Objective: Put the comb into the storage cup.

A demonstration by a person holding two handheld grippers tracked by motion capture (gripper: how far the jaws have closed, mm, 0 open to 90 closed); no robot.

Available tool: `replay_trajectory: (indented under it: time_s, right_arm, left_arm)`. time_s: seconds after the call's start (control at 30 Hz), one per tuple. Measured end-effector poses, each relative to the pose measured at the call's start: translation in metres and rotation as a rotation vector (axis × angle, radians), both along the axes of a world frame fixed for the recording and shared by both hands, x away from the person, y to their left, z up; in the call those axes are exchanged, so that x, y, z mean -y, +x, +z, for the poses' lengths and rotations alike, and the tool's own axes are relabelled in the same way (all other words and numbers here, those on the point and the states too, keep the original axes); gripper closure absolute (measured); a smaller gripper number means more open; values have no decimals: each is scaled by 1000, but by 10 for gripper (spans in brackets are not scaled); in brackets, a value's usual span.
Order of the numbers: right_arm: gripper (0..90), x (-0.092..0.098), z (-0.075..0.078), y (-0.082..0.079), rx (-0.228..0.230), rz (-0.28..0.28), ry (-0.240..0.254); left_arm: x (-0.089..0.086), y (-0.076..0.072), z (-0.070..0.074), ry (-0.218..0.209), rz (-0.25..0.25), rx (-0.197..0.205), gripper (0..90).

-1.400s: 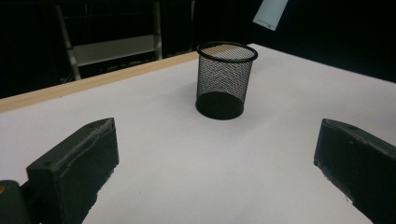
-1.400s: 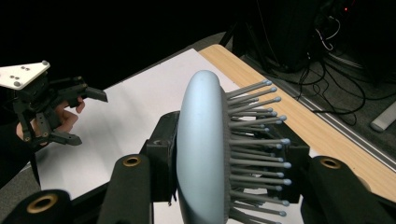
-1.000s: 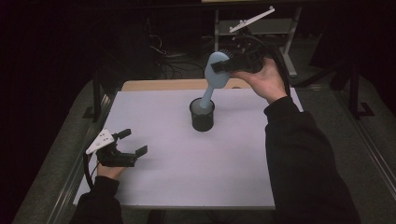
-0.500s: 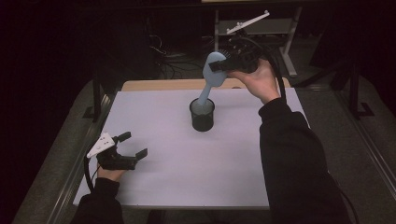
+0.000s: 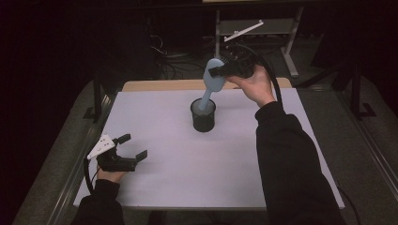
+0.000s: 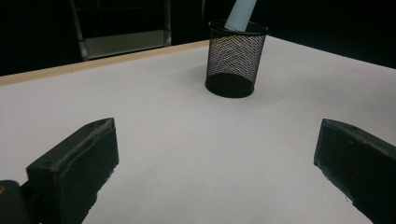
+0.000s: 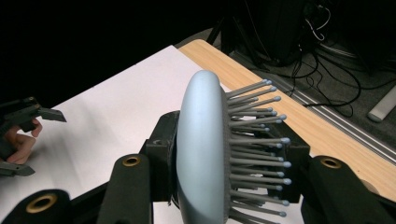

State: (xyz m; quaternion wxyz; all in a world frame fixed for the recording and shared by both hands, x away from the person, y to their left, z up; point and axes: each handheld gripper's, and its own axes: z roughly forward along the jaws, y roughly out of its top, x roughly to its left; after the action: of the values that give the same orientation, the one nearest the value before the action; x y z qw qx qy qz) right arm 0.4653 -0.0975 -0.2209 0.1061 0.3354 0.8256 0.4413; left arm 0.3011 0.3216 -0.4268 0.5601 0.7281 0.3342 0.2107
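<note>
High view: the right gripper (image 5: pixel 217 71) is clamped on the head of a pale blue hairbrush (image 5: pixel 210 79), whose handle slants down into a black mesh cup (image 5: pixel 203 116) standing mid-table on the white table top (image 5: pixel 187 178). The left gripper (image 5: pixel 133 146) rests near the front left corner with its jaws spread and nothing between them. A grey metal stand (image 5: pixel 253 28) and cables lie beyond the far edge.

Left gripper view: open jaws frame bare table; the cup (image 6: pixel 236 58) stands ahead, the brush handle (image 6: pixel 239 14) poking out.

Right gripper view: jaws pinch the brush head (image 7: pixel 203 149), bristles to the right; the left gripper (image 7: pixel 18 135) shows far left
</note>
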Motion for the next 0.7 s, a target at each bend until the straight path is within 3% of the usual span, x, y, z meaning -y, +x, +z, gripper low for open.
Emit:
replay_trajectory:
  time_s: [0.7]
  right_arm:
    - [513, 1, -29, 10, -44, -12, 1]
  left_arm:
    - [-2, 0, 0, -7, 2, -5, 0]
